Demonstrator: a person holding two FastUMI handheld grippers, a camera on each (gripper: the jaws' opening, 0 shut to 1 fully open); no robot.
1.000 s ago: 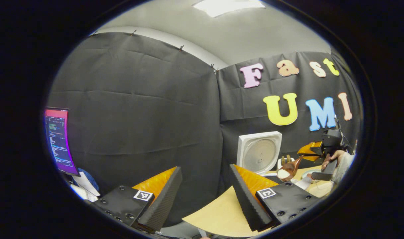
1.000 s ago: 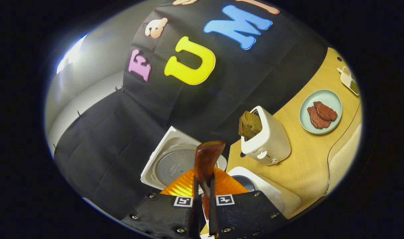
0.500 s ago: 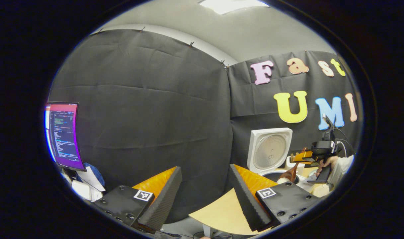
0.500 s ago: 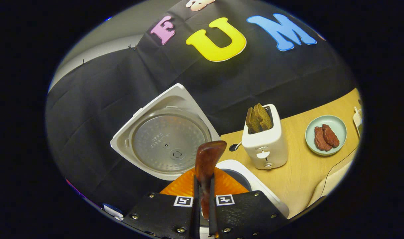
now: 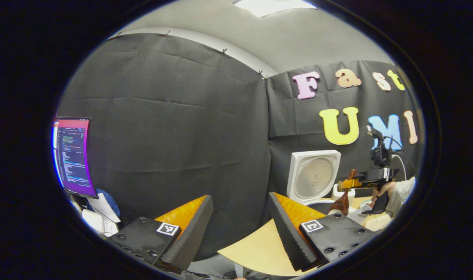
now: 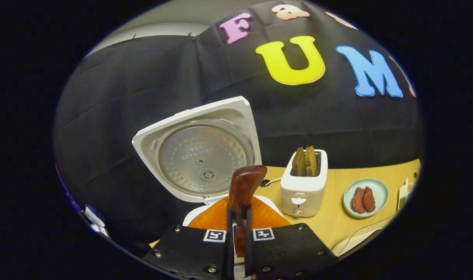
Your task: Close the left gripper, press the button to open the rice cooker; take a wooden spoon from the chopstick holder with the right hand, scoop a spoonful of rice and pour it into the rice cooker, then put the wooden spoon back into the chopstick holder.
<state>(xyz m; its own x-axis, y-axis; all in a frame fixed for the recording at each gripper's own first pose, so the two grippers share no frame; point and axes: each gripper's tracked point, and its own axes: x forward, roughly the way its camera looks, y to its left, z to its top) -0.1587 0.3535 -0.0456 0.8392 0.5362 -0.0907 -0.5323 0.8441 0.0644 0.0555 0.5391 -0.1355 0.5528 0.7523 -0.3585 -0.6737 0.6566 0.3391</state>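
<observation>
**Pouring the rice into the cooker**

As the right claw (image 6: pixel 236 237) stands nearly shut, both its fingers press on the handle of the wooden spoon (image 6: pixel 242 190), whose handle end rises just ahead of the fingers in the right gripper view. In the left gripper view we see the same claw (image 5: pixel 353 182) farther off, with a hand (image 5: pixel 382 190) on its grip, and the spoon hangs from it with its bowl (image 5: pixel 340 205) pointing down, just above the opening of the rice cooker (image 5: pixel 318 202). We cannot tell whether any rice remains in the bowl, because it is small and partly hidden there.

Behind the spoon the lid (image 6: pixel 199 149) of the rice cooker stands fully open and upright. To its right on the bench (image 6: pixel 337 225) are a toaster (image 6: pixel 303 186) with two slices in it and a plate (image 6: pixel 365 197) with two dark pieces.

The left claw (image 5: pixel 240 229) is wide open, holds nothing, and is well apart from the cooker, over the near edge of the bench.

We judge that the pouring step is in hand, with the button and the scooping already done. The next move calls for turning the spoon level again, lifting it clear of the pot without touching the rim, and carrying it to the chopstick holder, where the handle must be released upright.
</observation>
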